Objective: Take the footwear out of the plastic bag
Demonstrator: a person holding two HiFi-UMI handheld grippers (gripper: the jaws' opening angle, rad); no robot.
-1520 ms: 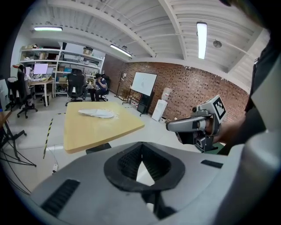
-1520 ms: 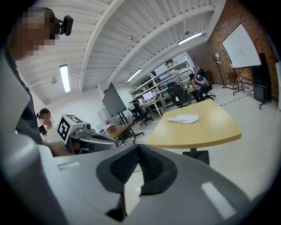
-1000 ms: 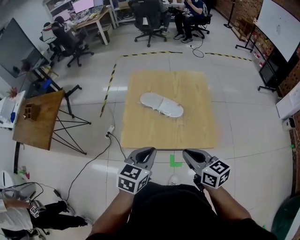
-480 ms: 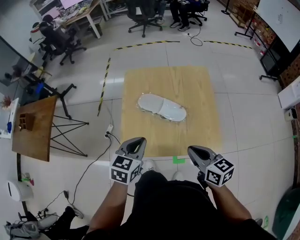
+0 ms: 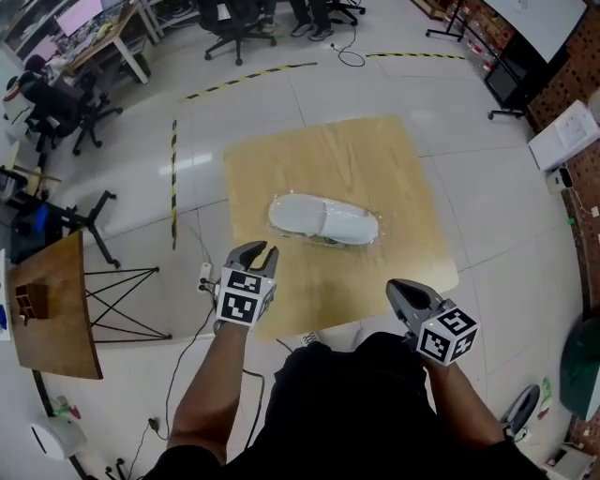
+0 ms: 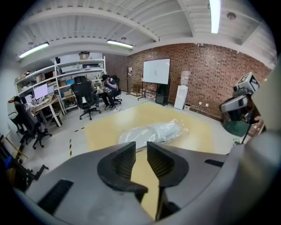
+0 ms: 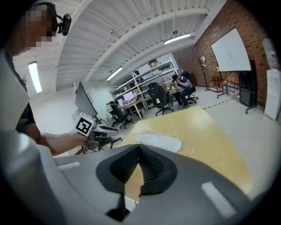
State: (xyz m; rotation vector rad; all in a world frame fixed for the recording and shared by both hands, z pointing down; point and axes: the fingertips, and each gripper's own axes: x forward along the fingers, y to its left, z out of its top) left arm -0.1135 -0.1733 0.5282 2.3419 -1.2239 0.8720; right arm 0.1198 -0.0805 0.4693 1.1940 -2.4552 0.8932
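Observation:
A clear plastic bag (image 5: 323,218) holding pale grey footwear lies on a square wooden board (image 5: 394,169) on the floor. My left gripper (image 5: 256,248) hovers over the board's near left edge, a short way in front of the bag. Its jaws are opening, and the left gripper view shows a narrow gap with nothing in it. The bag (image 6: 151,132) lies beyond them. My right gripper (image 5: 400,287) hangs shut and empty above the board's near right edge. In the right gripper view the bag (image 7: 158,140) sits ahead, with the left gripper (image 7: 99,129) to its left.
A wooden side table (image 5: 47,309) and black trestle legs (image 5: 122,291) stand at the left. A cable (image 5: 202,319) runs across the tiles. Striped floor tape (image 5: 173,178) lies left of the board, and office chairs (image 5: 230,19) stand beyond it.
The person has stepped up to the board. The left gripper has reached forward over its near edge and its jaws have parted. The right gripper stays shut.

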